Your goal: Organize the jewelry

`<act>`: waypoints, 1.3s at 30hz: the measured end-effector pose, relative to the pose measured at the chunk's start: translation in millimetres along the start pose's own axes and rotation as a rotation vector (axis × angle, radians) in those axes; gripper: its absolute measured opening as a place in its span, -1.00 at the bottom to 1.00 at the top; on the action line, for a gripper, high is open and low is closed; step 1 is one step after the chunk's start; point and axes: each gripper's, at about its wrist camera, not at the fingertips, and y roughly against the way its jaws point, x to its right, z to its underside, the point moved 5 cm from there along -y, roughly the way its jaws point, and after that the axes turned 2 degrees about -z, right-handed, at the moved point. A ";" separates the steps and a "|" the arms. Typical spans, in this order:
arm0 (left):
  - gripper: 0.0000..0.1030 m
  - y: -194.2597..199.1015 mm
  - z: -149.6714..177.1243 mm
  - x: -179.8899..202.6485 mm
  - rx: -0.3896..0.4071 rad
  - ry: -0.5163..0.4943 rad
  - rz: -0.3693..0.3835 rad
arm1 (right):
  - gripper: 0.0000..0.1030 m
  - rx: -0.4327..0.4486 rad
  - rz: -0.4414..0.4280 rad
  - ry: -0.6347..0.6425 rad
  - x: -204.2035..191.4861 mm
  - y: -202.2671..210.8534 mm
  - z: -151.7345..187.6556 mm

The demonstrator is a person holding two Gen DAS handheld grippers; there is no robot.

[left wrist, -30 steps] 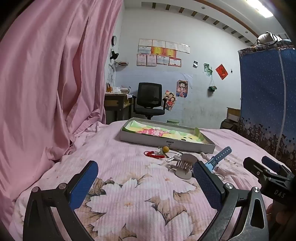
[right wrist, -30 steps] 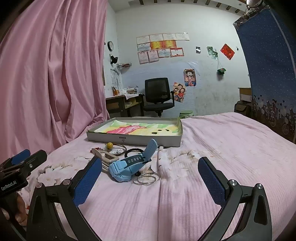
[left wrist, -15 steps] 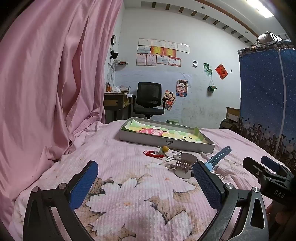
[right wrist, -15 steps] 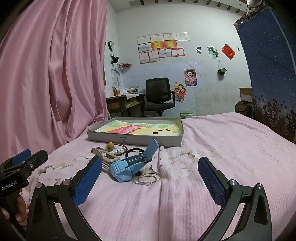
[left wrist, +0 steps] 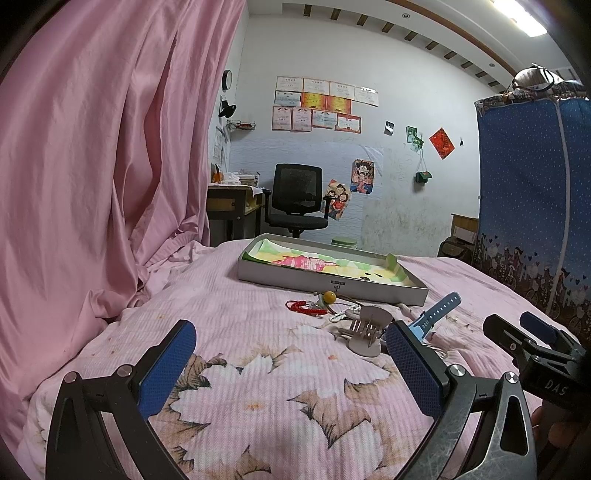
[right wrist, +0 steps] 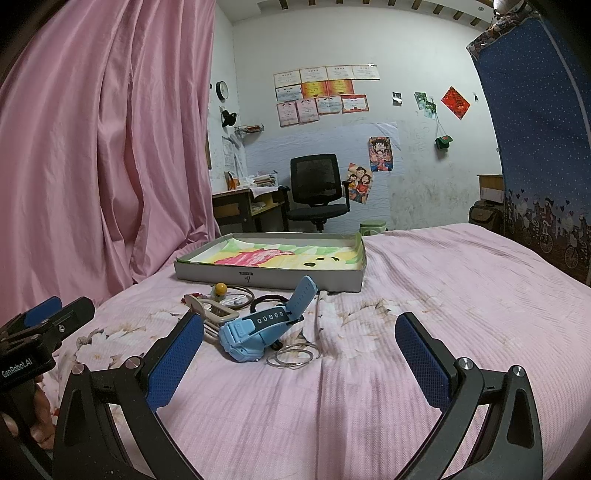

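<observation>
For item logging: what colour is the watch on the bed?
Light blue watch, clearest in the right wrist view.

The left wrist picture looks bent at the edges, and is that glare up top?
Left wrist view: fisheye bending curves the pink curtain; the ceiling light blows out white. Right wrist view: same bending, even light, and the blue watch looks sharp.

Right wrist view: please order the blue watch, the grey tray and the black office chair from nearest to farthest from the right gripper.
1. Blue watch: on the bedspread, just ahead of the open right gripper, toward its left finger.
2. Grey tray: farther back on the bed.
3. Black office chair: beyond the bed, by the wall.
</observation>
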 end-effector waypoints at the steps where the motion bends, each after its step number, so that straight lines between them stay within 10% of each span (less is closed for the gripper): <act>1: 1.00 0.0 0.0 0.0 0.000 0.000 -0.001 | 0.98 0.001 0.000 0.000 0.0 0.1 0.0; 39: 1.00 -1.6 0.7 2.4 -0.003 0.004 -0.001 | 0.98 -0.002 -0.001 0.000 -0.9 -1.0 0.7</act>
